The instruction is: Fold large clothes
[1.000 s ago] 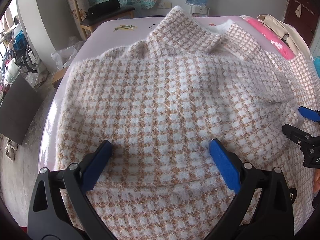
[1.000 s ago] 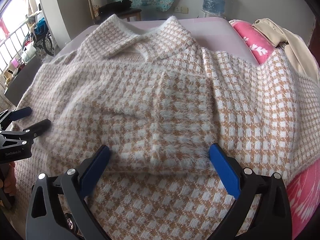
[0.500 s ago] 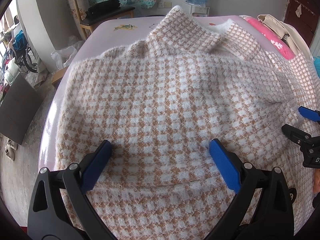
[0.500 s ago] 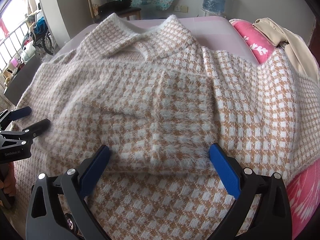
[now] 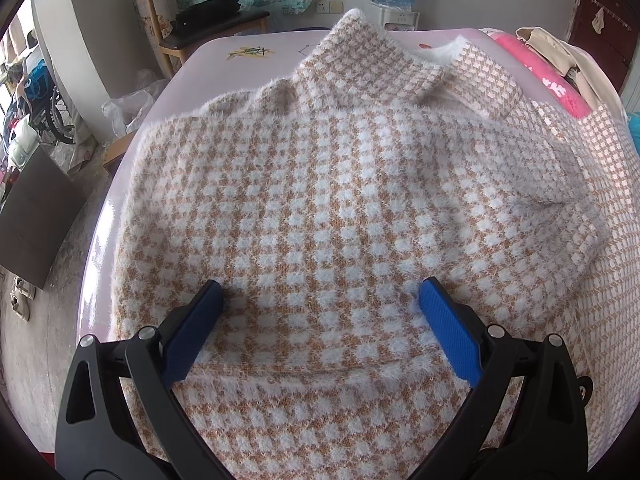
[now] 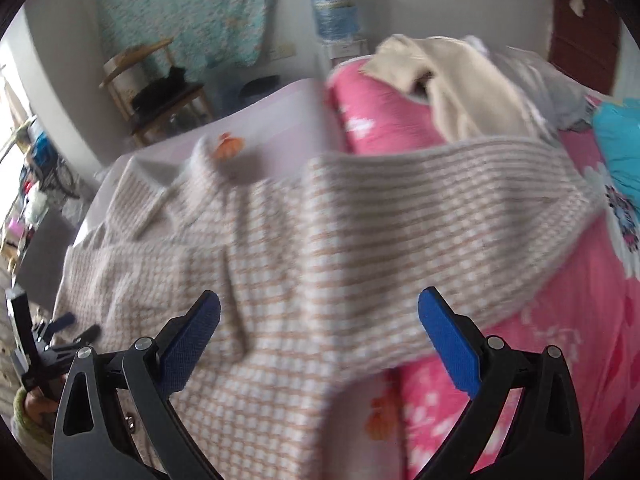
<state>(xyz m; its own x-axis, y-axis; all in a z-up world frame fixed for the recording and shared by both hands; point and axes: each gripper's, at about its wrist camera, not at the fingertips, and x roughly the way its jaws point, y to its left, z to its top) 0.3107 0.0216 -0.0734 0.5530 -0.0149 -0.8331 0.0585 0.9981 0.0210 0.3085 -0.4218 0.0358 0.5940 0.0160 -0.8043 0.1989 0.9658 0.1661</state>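
Bedroom: pink floral bedspread [image 6: 560, 340] lying at 3 o'clock, wooden chair [image 5: 192, 36] standing at 11 by the wall. Fuzzy tan-and-white houndstooth sweater [image 5: 340, 208] is lying spread over a pale pink counter [image 5: 224, 56], collar at 12. Left gripper [image 5: 320, 320] and right gripper [image 6: 320, 320] are hovering over it, jaws released, grasping nothing. Right view blurred.

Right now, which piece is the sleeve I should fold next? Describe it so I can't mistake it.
Start at the pink floral quilt on the right of the bed. Across its edge lies the outstretched sleeve of the fuzzy tan-and-white checked sweater. Unlike the plain cream garment heaped behind it, the sleeve is checked and still joined to the sweater's body.
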